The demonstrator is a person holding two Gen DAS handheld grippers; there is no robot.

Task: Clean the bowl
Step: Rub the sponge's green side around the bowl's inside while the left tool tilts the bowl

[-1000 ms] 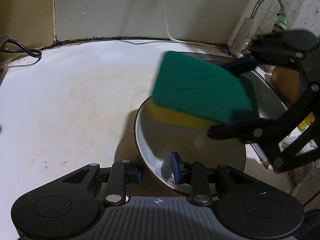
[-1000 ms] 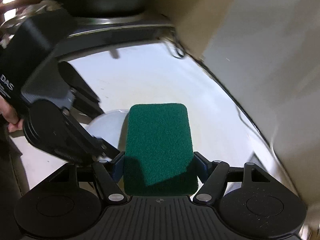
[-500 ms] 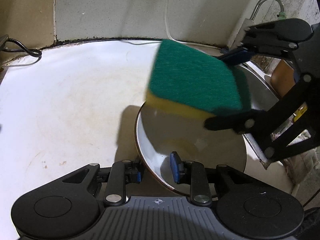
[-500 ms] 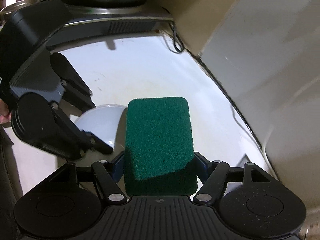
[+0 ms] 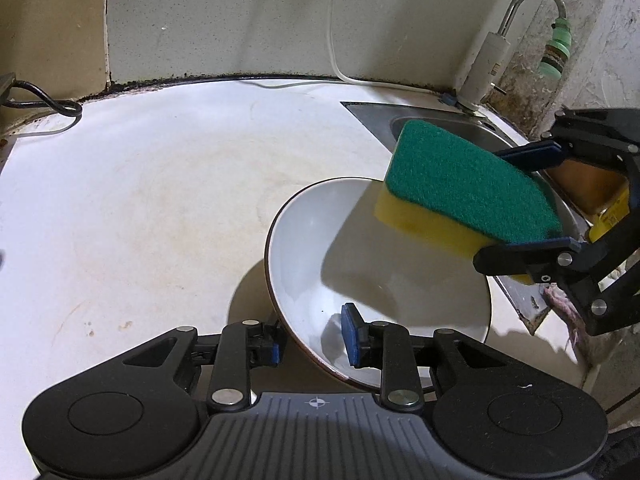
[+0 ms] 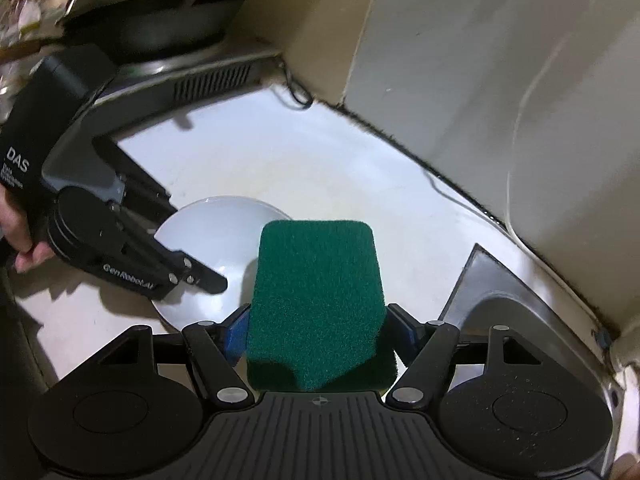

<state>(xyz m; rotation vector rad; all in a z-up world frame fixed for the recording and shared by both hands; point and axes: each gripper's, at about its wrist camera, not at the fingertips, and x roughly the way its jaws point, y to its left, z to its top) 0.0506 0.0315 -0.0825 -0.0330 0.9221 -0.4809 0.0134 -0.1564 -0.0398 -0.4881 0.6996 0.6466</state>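
The left claw point(image 5: 312, 338) grips the near rim of the white bowl point(image 5: 372, 276), one blue pad point(image 5: 351, 334) inside the bowl and the other pad under the rim on the outside. The bowl is tilted, its near edge raised in the grip and its open side turned toward the right, over the white tabletop point(image 5: 160, 200) just beside the steel sink point(image 5: 432, 128). In the right wrist view the left claw comes in from the left, angled downward, with a person's hand point(image 6: 18, 236) wrapped around the back of its black body.

The right claw point(image 6: 320, 332) holds a sponge point(image 6: 316, 300), green scouring side up and yellow foam below, its pads pressed against the sponge's two long sides. Seen from the left wrist, this claw reaches in from the right and slopes down toward the bowl, and the sponge's point(image 5: 468, 188) yellow front corner hangs over the bowl's far rim; whether it touches the white surface I cannot tell. The sponge casts a shadow across the inside of the bowl.

A tap point(image 5: 496, 48) stands behind the sink against the wall, and a white cable point(image 5: 340, 68) runs along the back of the tabletop. A dark pan point(image 6: 160, 20) sits on a cooker at the far left in the right wrist view.
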